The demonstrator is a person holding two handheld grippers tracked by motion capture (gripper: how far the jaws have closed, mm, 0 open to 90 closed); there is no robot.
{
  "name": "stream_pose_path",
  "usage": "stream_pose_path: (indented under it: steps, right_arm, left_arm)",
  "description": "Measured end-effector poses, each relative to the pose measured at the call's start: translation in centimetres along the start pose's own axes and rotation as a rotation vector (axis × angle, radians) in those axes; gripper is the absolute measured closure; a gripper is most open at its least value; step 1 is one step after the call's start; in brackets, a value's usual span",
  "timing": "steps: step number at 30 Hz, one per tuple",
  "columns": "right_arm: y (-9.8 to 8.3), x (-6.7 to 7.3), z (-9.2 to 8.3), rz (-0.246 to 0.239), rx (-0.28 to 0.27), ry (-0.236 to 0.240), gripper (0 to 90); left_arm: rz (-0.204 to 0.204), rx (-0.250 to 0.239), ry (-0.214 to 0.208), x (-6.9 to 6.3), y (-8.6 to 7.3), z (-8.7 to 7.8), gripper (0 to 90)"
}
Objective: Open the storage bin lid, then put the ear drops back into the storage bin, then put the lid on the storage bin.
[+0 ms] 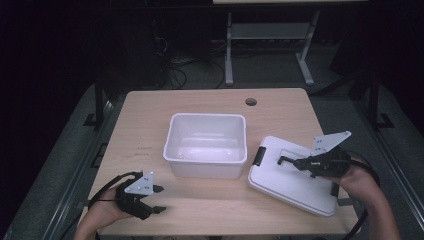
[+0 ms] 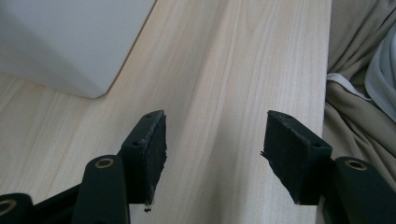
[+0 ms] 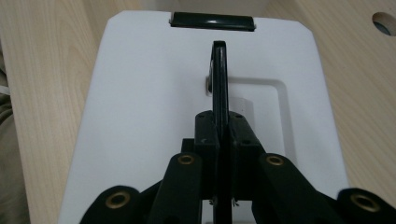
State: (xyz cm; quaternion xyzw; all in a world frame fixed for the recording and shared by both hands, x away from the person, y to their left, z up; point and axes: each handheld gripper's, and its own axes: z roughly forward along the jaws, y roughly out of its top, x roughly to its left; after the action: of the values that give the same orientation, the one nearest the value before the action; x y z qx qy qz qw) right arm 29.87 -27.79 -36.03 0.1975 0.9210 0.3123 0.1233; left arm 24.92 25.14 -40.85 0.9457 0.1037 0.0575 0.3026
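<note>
Premises read as a laboratory or test room rather than a home. A light wooden tabletop [image 1: 150, 125] with a round cable hole [image 1: 251, 102] near its far edge stands on a grey carpeted floor [image 1: 270, 70]. Loose black cables [image 1: 172, 70] lie on the floor beyond the far edge. A grey metal frame [image 1: 230, 50] of a second table stands behind. Surroundings are dark and unfurnished.

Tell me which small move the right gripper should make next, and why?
Probably lift the lid by its black handle and carry it toward the open white box. The right gripper is shut on that handle, the lid lies beside the box, and the left gripper is open, holding nothing.
</note>
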Motion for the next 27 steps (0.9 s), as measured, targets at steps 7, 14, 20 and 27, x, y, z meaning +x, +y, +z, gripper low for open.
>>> stream_pose_path:
  steps: [7, 14, 20, 27]
  right_arm:
    - [0.7, 0.0, -1.5, -0.021, -0.004, -0.012, 83.6]
    - [1.3, -0.1, -2.8, -0.026, -0.009, -0.017, 83.6]
    - [1.9, -0.2, -4.1, -0.021, -0.025, -0.02, 83.7]
    - [2.3, -0.2, -5.3, -0.023, -0.048, -0.031, 83.6]
  left_arm:
    - [0.006, -0.007, 0.002, -0.1, 0.1, -0.2, 38.5]
    - [0.004, -0.008, 0.003, -0.1, 0.1, -0.3, 38.2]
    - [-0.006, -0.026, 0.001, -0.1, 0.1, -0.3, 37.9]
    - [0.001, -0.014, -0.003, 0.0, 0.1, -0.1, 37.4]
